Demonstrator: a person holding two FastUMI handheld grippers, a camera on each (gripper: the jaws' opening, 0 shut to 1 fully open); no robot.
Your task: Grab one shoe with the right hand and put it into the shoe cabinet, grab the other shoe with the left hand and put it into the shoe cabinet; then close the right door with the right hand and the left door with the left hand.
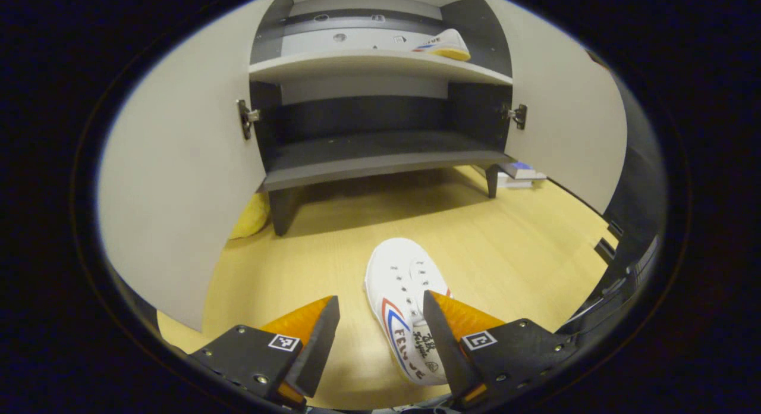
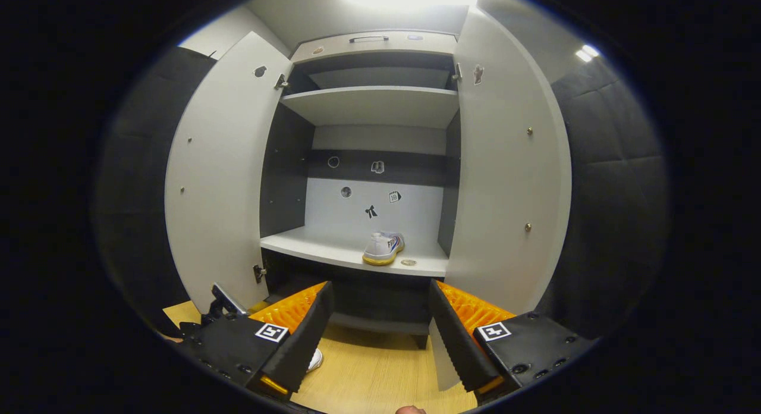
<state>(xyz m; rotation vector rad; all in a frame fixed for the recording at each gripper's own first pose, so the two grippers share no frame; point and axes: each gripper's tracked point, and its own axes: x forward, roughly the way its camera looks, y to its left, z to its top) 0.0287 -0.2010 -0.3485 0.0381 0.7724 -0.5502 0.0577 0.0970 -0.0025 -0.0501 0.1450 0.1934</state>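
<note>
One white shoe with red and blue stripes and a yellow sole lies on the middle shelf of the shoe cabinet, toward its right side. The same shoe shows in the right gripper view straight ahead of my open right gripper, which holds nothing. The other white shoe lies on the wooden floor before the cabinet. My left gripper hovers open just over it, one finger crossing its right side, the other well clear on the left. Both doors, left and right, stand wide open.
A yellow object lies by the cabinet's front left leg, and a small stack of books sits behind its right leg. Black gear stands at the right. A small round disc rests on the shelf beside the shoe.
</note>
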